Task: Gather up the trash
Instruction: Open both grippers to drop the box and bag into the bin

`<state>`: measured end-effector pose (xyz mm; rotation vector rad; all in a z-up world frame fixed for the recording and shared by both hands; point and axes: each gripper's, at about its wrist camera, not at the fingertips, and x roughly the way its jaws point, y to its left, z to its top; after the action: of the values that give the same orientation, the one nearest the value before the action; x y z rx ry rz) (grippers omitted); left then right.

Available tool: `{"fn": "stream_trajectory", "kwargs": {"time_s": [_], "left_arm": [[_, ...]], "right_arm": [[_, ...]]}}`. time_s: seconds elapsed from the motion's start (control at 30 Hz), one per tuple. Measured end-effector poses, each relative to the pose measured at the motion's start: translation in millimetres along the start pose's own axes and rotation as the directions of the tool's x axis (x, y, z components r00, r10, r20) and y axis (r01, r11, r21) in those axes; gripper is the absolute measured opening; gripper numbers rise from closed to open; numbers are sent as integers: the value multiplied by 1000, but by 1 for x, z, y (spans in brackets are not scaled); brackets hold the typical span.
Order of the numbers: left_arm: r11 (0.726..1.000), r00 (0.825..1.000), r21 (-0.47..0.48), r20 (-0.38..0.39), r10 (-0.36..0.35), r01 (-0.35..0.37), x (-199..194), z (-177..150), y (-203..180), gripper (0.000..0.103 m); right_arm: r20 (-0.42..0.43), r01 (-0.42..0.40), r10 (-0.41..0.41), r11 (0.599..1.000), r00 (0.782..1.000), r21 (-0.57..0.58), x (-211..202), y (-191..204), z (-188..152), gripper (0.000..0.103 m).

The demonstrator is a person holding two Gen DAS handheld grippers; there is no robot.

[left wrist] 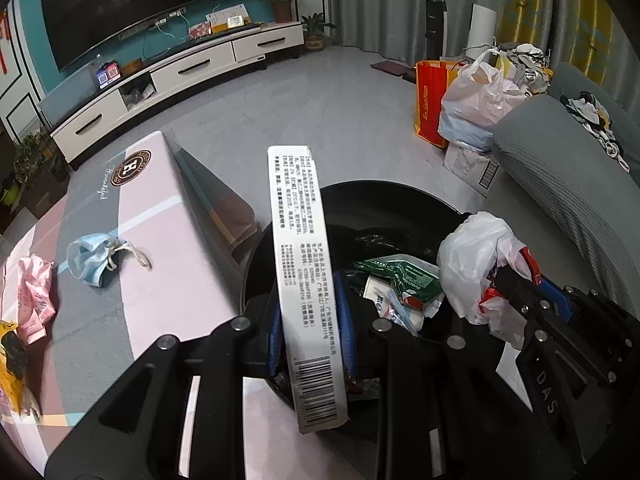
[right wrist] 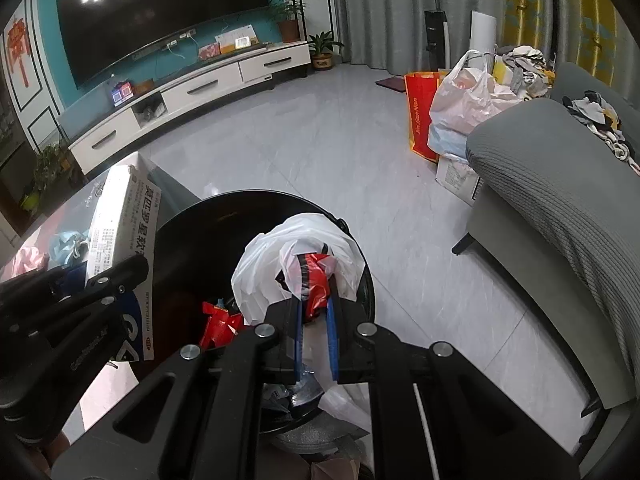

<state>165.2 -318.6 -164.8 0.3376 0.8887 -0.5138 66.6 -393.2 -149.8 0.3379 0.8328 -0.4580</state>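
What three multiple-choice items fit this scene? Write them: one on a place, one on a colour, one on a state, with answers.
1. Where does the face mask lie?
A. on the table
B. in the bin
C. on the sofa

2. What colour is the bin?
A. white
B. black
C. red

3. What is the left tool doing?
A. hanging open and empty
B. gripping a face mask
C. gripping a white box

Answers: 1 A, the mask rests on the pink and grey table. 2 B, its rim and wall are black. 3 C, the blue pads clamp the white box above the bin.
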Motion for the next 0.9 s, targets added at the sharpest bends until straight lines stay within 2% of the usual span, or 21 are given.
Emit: {"fn": "stream_trajectory", "kwargs": {"time_s": [0.77,0.9], "left_arm": [[1000,998,3,-54,-16,17,17,4,3,26],[1000,998,-7,-54,-19,19,19,4,4,27]], "right_arm": [[-33,10,-10,1000,999,-4,11,4,1,11],[-43,13,-12,1000,999,10,14,1,1,19]]}}
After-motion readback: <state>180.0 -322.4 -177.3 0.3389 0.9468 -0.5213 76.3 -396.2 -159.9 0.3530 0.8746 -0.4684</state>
